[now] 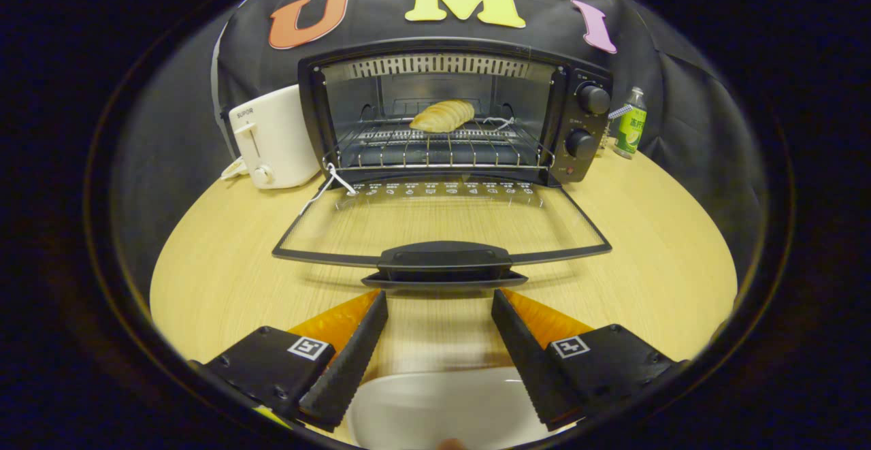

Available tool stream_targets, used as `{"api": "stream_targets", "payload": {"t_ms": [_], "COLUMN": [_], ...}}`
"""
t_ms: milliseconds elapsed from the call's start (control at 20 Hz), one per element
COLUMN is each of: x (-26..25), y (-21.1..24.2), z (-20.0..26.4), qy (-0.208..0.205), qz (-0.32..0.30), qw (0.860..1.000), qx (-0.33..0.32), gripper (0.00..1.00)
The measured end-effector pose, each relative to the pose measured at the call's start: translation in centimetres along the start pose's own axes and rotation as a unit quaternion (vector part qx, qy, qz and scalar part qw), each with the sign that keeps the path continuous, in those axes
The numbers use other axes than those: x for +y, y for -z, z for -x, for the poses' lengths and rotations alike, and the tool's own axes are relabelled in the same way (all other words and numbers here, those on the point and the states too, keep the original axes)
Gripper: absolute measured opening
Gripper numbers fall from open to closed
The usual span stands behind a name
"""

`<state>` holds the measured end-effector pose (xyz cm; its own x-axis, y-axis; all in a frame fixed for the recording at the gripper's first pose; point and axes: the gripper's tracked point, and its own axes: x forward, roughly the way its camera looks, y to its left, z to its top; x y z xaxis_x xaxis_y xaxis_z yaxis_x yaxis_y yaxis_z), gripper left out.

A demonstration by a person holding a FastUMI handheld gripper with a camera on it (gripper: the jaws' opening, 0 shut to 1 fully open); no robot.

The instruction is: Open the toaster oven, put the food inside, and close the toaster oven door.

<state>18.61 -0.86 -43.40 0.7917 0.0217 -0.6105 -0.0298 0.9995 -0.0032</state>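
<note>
The black toaster oven (449,113) stands at the far side of the round, light wooden bench (653,280). Its glass door with a black frame (442,229) is folded fully down and lies nearly flat over the bench, pointing toward the claw. The food, a pale golden ridged bread roll (442,116), already lies on the metal wire rack (435,147) inside the oven, about in the middle. So I judge that the opening and the loading are done, and only the closing is left.

The claw (440,307) is wide open and holds nothing; its two fingers spread apart with only bare bench between them. The wide black door handle (444,264) lies directly ahead of the fingertips, very near but not touching. Its long axis runs crosswise to the fingers, and it is centred on the gap between them. The next move probably needs the claw to go under or against this handle and lift the door upward and forward.

Below the fingers there is a white dish (435,412), which looks empty. A white pop-up toaster (272,138) stands just left of the oven and a small green bottle (630,124) on its right.
</note>
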Motion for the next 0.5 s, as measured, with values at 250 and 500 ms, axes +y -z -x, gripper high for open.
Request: {"api": "stream_targets", "payload": {"t_ms": [250,500], "x": [0.1,0.2], "y": [-0.3,-2.6], "z": [0.4,2.4], "qy": [-0.003,-0.001], "qz": [-0.002,-0.005], "qw": [1.0,1.0], "qx": [0.007,-0.025], "gripper": [1.0,1.0]}}
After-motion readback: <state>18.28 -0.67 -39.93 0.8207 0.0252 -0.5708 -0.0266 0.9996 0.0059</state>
